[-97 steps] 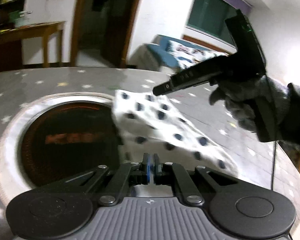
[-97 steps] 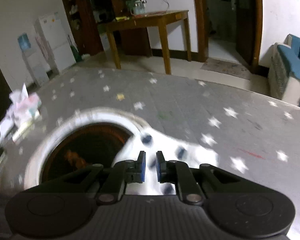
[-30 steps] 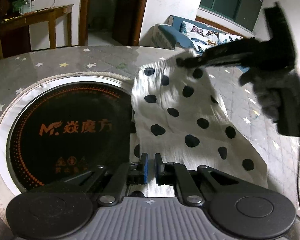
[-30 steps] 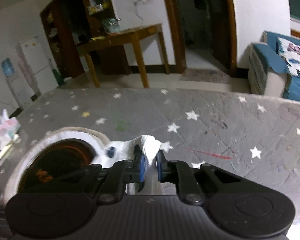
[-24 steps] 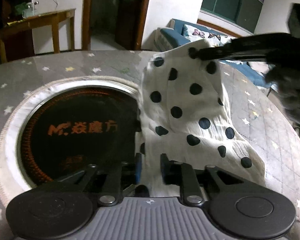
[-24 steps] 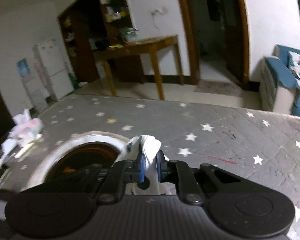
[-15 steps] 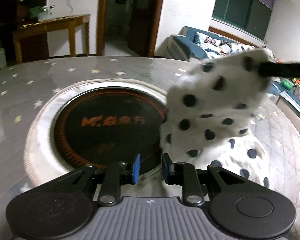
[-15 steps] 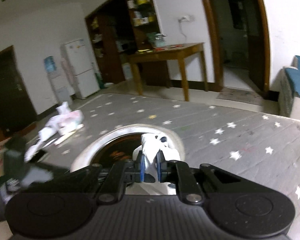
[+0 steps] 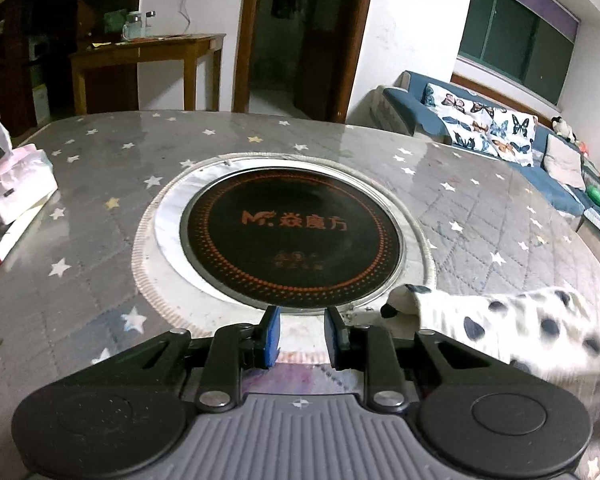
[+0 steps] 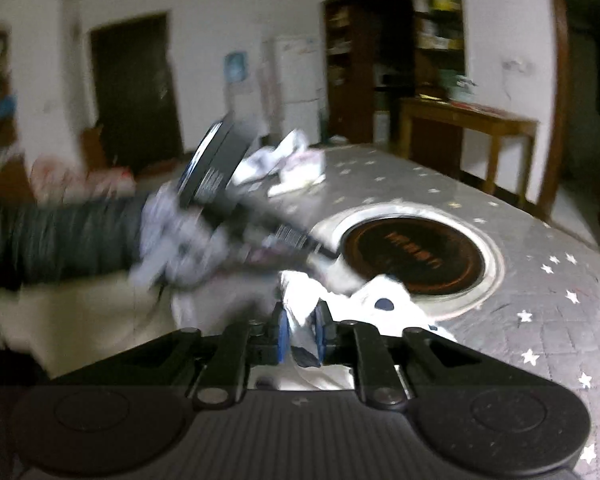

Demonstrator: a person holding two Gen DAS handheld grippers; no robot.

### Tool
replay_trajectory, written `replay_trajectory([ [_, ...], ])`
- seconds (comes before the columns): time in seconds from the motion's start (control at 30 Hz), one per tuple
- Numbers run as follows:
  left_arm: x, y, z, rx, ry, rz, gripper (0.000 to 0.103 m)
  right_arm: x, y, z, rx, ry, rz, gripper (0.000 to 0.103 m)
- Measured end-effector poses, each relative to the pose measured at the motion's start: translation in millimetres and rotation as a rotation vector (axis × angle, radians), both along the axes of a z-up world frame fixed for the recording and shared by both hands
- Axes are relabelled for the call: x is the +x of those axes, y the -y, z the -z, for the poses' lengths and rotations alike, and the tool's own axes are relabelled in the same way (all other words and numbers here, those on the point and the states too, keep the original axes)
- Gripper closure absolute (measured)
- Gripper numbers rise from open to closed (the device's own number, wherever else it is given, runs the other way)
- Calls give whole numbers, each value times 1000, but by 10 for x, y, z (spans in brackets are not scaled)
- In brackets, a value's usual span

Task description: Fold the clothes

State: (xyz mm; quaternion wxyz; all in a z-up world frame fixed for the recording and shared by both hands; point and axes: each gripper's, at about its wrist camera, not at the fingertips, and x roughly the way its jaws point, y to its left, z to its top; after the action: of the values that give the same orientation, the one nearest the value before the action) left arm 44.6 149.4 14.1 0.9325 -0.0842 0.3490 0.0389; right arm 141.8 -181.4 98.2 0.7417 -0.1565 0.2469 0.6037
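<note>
The white garment with black dots [image 9: 516, 326] lies on the table at the lower right of the left wrist view, blurred, to the right of my left gripper [image 9: 300, 334]. The left gripper is open and empty, just short of the round cooktop. In the right wrist view my right gripper [image 10: 299, 334] has its jaws closed on a fold of the white dotted cloth [image 10: 304, 300], the rest of which lies ahead by the cooktop rim. The other hand-held gripper [image 10: 220, 184] and its gloved hand show blurred at the left.
A round black induction cooktop [image 9: 290, 236] with a metal ring is set in the middle of the grey star-patterned table [image 9: 100, 184]. A tissue pack [image 9: 18, 182] and a white pen [image 9: 14, 236] lie at the table's left. A sofa [image 9: 500, 136] stands behind at right.
The left gripper let go of the cloth, opened and pulled back. The right gripper carried its cloth corner across toward the near side, and the garment now lies low at the right.
</note>
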Motion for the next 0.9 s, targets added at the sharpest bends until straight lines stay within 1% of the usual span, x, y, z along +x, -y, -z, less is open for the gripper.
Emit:
replay_trajectory([
  [0.07, -51, 7, -30, 0, 9, 2, 75, -157, 42, 82, -35, 1, -45, 76],
  [0.13, -103, 15, -60, 0, 18, 4, 74, -271, 90, 130, -60, -8, -78, 75],
  [0.2, -154, 22, -90, 0, 27, 5, 74, -264, 153, 102, -58, -39, -85, 76],
  [0.27, -206, 30, -120, 0, 36, 7, 74, -210, 182, 60, -35, -76, -84, 74],
  [0.33, -255, 45, -151, 0, 45, 11, 74, -151, 175, 53, -20, -81, -51, 71],
  [0.43, -291, 133, -195, -6, 60, 36, 73, -106, 45, 137, -46, -54, 18, 71],
  [0.47, -303, 166, -210, -8, 64, 45, 73, -80, -27, 194, -56, -56, 25, 71],
  [0.53, -336, 252, -238, -12, 74, 71, 73, -58, -143, 290, -78, -63, 26, 71],
  [0.7, -455, 531, -228, -27, 79, 172, 73, -74, -401, 587, -124, -115, -36, 71],
  [0.83, -508, 736, -95, -58, 59, 238, 73, -94, -422, 745, -140, -167, -49, 70],
  [0.9, -521, 816, -11, -70, 40, 265, 73, -78, -365, 716, -121, -181, -42, 70],
])
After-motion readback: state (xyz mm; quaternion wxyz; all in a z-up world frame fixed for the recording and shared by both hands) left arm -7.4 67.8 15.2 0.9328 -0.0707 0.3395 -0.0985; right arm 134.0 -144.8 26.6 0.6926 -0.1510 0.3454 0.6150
